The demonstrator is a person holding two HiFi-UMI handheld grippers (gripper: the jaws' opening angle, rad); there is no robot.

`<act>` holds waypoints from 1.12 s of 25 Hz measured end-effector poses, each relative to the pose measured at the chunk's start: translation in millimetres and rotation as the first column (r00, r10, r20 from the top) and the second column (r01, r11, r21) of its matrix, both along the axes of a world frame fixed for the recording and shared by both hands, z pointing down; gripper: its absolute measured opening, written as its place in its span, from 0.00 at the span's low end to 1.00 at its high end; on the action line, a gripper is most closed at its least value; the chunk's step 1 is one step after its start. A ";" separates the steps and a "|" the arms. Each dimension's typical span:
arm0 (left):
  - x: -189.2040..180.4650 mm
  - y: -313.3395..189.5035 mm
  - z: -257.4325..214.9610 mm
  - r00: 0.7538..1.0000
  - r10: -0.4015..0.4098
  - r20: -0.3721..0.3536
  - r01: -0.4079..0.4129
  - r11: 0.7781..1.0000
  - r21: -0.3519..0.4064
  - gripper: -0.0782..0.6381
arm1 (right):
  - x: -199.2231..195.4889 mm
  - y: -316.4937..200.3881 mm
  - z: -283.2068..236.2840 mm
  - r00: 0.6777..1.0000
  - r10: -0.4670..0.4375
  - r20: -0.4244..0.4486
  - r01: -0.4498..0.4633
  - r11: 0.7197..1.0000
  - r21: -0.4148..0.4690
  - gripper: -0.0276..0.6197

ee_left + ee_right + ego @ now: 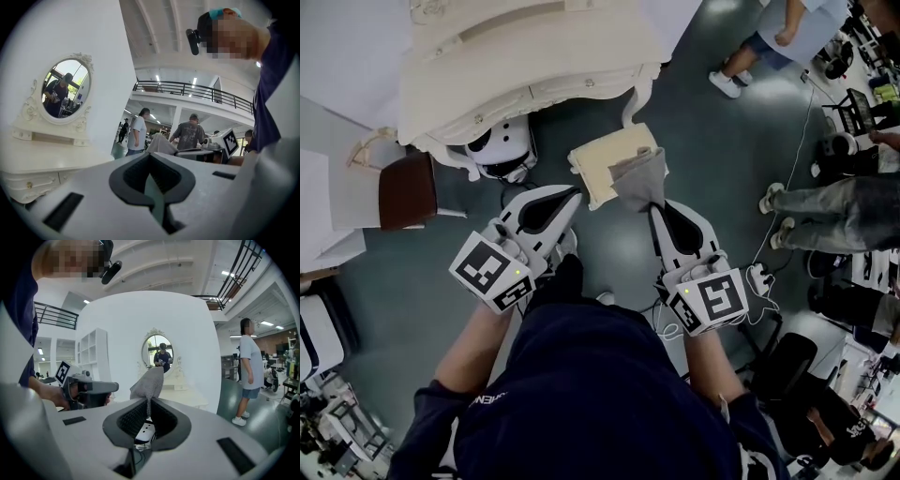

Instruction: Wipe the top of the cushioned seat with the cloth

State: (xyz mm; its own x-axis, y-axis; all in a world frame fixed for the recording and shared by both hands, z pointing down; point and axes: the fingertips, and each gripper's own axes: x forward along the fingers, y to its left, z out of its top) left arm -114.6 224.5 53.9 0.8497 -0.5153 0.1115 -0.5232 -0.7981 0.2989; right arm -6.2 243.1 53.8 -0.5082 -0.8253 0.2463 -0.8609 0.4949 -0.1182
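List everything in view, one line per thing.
cushioned seat: one, cream, on the floor in front of the dressing table
cloth: one, grey, over the seat's right side, pinched at its lower end
dressing table: one, cream, top of the head view
mirror: one, oval, white ornate frame, on the dressing table
brown chair: one, left of the dressing table
round device: one, black and white, under the table's edge
bystanders: at least two, standing at the right
left gripper: one, white, fingers together, empty, left of the seat
right gripper: one, white, fingers shut on the cloth
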 end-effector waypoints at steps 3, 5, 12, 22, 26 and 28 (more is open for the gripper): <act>-18.5 -33.6 2.1 1.000 0.003 -0.003 -0.003 1.000 -0.006 0.12 | -17.7 -35.1 2.9 1.000 0.003 -0.013 -0.003 1.000 -0.012 0.10; -29.1 -54.1 5.7 1.000 0.009 0.001 -0.009 1.000 -0.008 0.12 | -28.0 -56.6 4.5 1.000 0.007 -0.021 -0.007 1.000 -0.015 0.10; -50.8 -106.0 31.4 1.000 0.010 0.015 -0.010 1.000 -0.022 0.12 | -48.2 -108.7 23.9 0.999 0.013 -0.047 -0.014 0.999 -0.039 0.10; -46.7 -141.9 86.1 0.999 -0.017 0.045 0.021 0.997 -0.081 0.12 | -49.0 -163.1 89.9 0.996 -0.048 -0.073 0.039 0.993 -0.115 0.10; -36.4 -160.9 115.5 0.996 -0.058 0.067 0.064 0.993 -0.097 0.12 | -43.8 -191.8 136.8 0.992 -0.096 -0.078 0.083 0.985 -0.154 0.10; -32.2 -167.3 127.8 0.993 -0.083 0.084 0.091 0.991 -0.102 0.12 | -41.2 -204.6 165.4 0.990 -0.116 -0.074 0.101 0.978 -0.182 0.10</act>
State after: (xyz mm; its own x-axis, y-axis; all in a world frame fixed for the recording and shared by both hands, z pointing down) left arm -146.8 57.2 181.6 0.7885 -0.5684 0.2350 -0.6147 -0.7146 0.3339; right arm -47.4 38.5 219.3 -0.5635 -0.7056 0.4295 -0.8138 0.5636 -0.1419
